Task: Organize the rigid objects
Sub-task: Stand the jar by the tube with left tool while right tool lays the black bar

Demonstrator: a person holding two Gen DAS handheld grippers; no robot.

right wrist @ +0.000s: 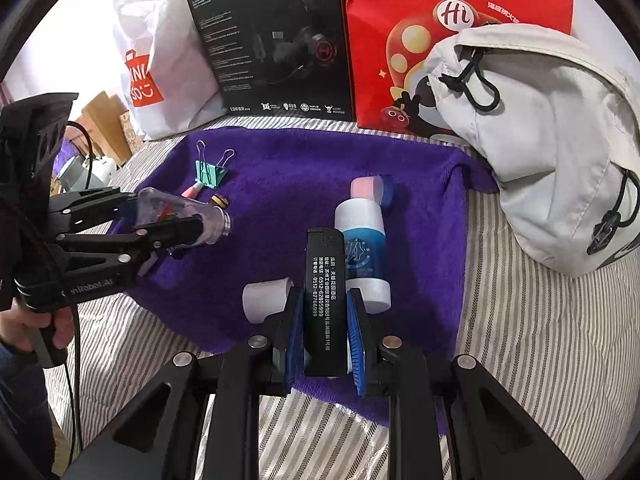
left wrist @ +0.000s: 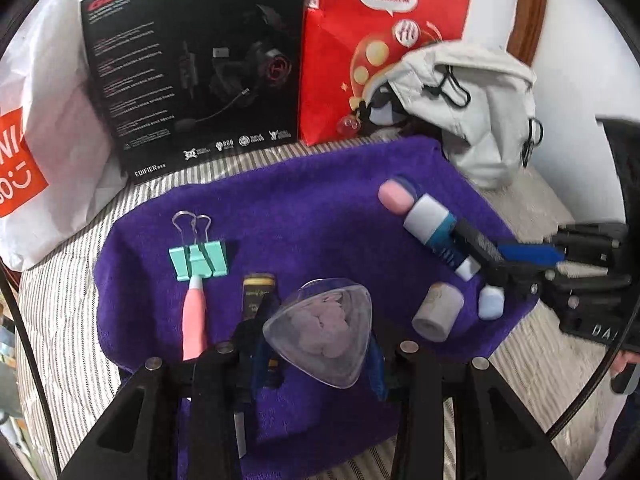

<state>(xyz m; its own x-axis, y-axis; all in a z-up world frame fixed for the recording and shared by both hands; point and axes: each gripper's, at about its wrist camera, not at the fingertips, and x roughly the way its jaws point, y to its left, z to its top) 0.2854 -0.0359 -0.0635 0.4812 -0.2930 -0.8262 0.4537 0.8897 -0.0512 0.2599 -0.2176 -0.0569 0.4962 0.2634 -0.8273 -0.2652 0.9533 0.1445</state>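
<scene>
While the left gripper (left wrist: 320, 354) clasps a clear triangular bottle (left wrist: 322, 330) and the right gripper (right wrist: 323, 344) clamps a black lighter (right wrist: 323, 280) above the purple towel (left wrist: 304, 200), sorting looks unfinished: binder clip (left wrist: 199, 262), pink pen (left wrist: 195, 320) and blue bottle (right wrist: 362, 240) lie scattered.

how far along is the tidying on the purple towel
Nothing looks sorted yet. In hand: the left gripper holds a clear bottle, and the right gripper holds a black lighter. Left lying on the purple towel: binder clip, pink pen, blue-and-white bottle, white cap.
</scene>
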